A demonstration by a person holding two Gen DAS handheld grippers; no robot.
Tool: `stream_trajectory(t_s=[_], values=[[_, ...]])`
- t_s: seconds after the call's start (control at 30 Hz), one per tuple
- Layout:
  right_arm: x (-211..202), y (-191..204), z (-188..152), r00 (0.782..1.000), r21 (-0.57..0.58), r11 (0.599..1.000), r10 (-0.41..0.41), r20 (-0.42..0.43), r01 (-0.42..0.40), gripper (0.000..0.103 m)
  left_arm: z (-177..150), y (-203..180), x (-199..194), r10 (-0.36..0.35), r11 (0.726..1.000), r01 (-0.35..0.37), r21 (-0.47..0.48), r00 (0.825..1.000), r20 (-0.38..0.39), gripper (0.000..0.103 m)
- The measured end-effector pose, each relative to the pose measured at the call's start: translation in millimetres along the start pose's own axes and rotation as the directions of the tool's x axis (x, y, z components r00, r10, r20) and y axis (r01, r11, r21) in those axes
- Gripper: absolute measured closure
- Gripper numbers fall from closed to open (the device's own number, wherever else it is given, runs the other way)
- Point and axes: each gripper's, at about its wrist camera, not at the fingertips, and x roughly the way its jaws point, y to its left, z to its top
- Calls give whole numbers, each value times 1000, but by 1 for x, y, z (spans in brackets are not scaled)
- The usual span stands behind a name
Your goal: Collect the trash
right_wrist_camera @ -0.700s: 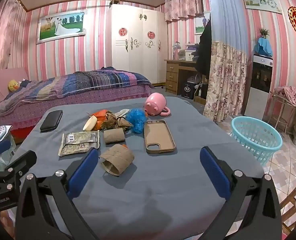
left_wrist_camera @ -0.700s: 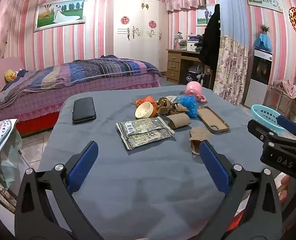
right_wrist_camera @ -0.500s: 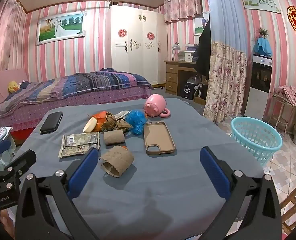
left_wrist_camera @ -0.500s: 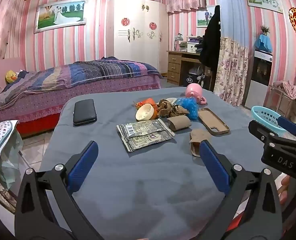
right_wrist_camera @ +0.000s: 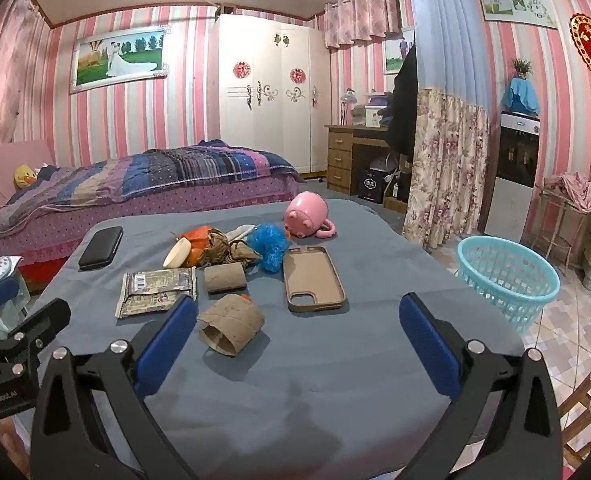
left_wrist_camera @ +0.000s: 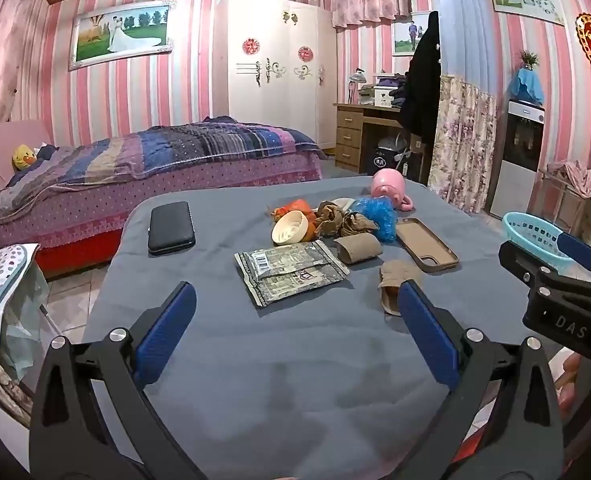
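On the grey-blue table (left_wrist_camera: 295, 380) (right_wrist_camera: 355, 368) lies a cluster of trash: two cardboard tubes (right_wrist_camera: 231, 323) (right_wrist_camera: 225, 277) (left_wrist_camera: 357, 249), a grey snack wrapper (left_wrist_camera: 291, 271) (right_wrist_camera: 157, 292), crumpled brown paper (left_wrist_camera: 335, 219) (right_wrist_camera: 219, 246), a blue crumpled bag (right_wrist_camera: 269, 247) (left_wrist_camera: 377, 214) and an orange wrapper with a cream lid (left_wrist_camera: 290, 227). My left gripper (left_wrist_camera: 295, 320) hovers open over the near table, short of the wrapper. My right gripper (right_wrist_camera: 297, 322) is open too, with the nearer tube just beyond its left finger. A turquoise basket (right_wrist_camera: 507, 276) (left_wrist_camera: 533, 236) stands on the floor at the right.
A black wallet (left_wrist_camera: 170, 227), a tan phone case (right_wrist_camera: 313, 279) and a pink mug (right_wrist_camera: 307, 220) on its side share the table. A bed (left_wrist_camera: 143, 168) lies behind it, a desk and a floral curtain (right_wrist_camera: 447, 168) at the back right. In the left wrist view the other gripper's body (left_wrist_camera: 563, 296) juts in at the right.
Both views have tilted up slightly, so the table items sit a little lower in frame. Both grippers stay wide open; nothing on the table has moved.
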Motion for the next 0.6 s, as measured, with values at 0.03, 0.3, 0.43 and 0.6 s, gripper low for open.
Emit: stream_trajectory(t_s=[0.03, 0.3, 0.43, 0.6], values=[[0, -1, 0, 1000, -1, 1000, 0, 1, 0, 4, 0, 0, 0, 1, 1000, -1, -1, 1000, 1, 5], [-1, -1, 0, 1000, 2, 1000, -4, 2, 4, 4, 1, 2, -3, 4, 1000, -4, -4, 1000, 5, 5], [-2, 0, 0, 1000, 1, 1000, -5, 3, 5, 4, 1, 2, -2, 5, 1000, -5, -5, 1000, 6, 5], [-1, 0, 0, 1000, 0, 1000, -5, 3, 5, 4, 1, 3, -3, 5, 1000, -5, -6, 1000, 7, 5]])
